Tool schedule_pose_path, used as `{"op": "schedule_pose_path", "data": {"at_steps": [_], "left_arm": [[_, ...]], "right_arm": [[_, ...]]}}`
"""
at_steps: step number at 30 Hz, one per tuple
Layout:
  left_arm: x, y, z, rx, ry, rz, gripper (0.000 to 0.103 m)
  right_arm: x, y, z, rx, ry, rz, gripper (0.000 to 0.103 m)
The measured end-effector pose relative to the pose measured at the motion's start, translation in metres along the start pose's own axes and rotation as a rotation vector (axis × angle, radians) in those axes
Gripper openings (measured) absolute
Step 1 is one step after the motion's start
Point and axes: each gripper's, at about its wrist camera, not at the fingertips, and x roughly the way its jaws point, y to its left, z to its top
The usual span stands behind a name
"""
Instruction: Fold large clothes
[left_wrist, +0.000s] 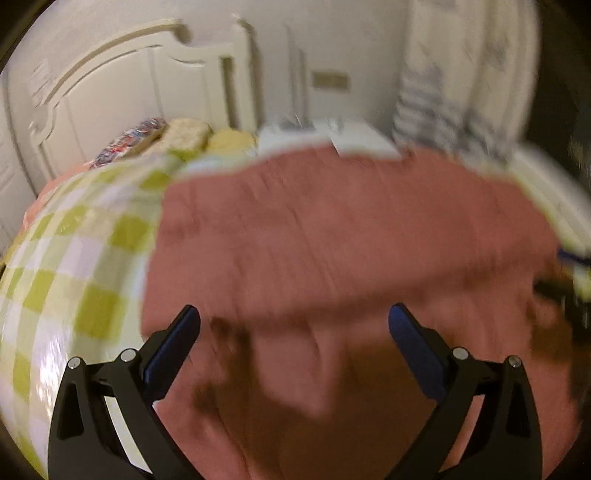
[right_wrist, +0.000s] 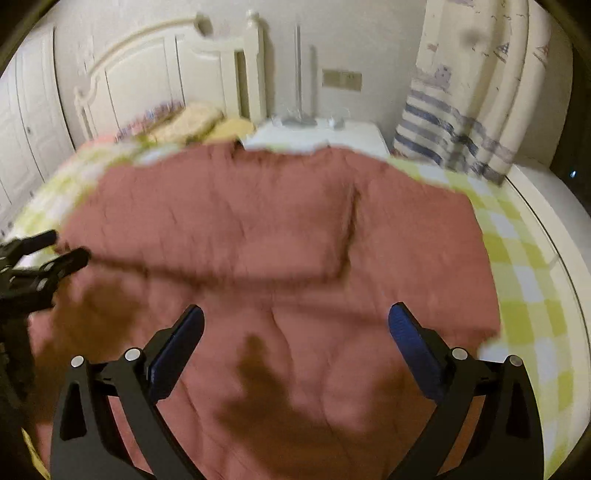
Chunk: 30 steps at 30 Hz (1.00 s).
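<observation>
The pink garment (right_wrist: 266, 236) lies spread on the checked bedspread (right_wrist: 524, 280), ahead of and beneath both grippers, with one fold edge running across it beyond the fingertips. The left gripper (left_wrist: 293, 321) and right gripper (right_wrist: 295, 321) hover released, holding nothing. Judging by its breadth, most folding remains.

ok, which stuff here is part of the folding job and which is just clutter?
Part of the job:
pink garment, spread flat on the bed
left gripper, open, over the garment
right gripper, open, over the garment

Just lying about:
checked bedsheet
pillows by the headboard
nightstand
curtain
</observation>
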Motion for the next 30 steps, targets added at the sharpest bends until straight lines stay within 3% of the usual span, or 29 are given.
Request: {"op": "schedule_pose_path", "data": {"at_steps": [2, 3, 8, 12, 15, 22, 27, 30], "left_arm": [[0.020, -0.015, -0.025, 0.058, 0.090, 0.022, 0.101], [0.016, -0.014, -0.026, 0.046, 0.065, 0.025, 0.101], [0.017, 0.000, -0.026, -0.016, 0.093, 0.025, 0.101], [-0.008, -0.004, -0.047, 0.004, 0.054, 0.050, 0.101], [-0.020, -0.009, -0.065, 0.034, 0.040, 0.050, 0.101], [-0.010, -0.004, -0.064, -0.007, 0.083, 0.009, 0.101], [-0.010, -0.003, -0.065, -0.010, 0.081, 0.009, 0.101], [-0.011, -0.003, -0.066, -0.012, 0.080, 0.008, 0.101]], "right_arm": [[0.019, -0.006, -0.016, 0.007, 0.080, -0.035, 0.098], [0.031, -0.008, -0.025, 0.011, 0.118, -0.037, 0.099], [0.021, -0.006, -0.026, 0.053, 0.093, -0.043, 0.098], [-0.009, 0.013, -0.047, 0.008, 0.041, 0.034, 0.098], [-0.006, 0.025, -0.076, -0.065, 0.091, 0.041, 0.098], [-0.012, 0.019, -0.078, -0.054, 0.108, 0.036, 0.098], [-0.014, 0.009, -0.088, -0.034, 0.077, 0.098, 0.099], [-0.017, 0.017, -0.092, -0.048, 0.072, 0.074, 0.099]]}}
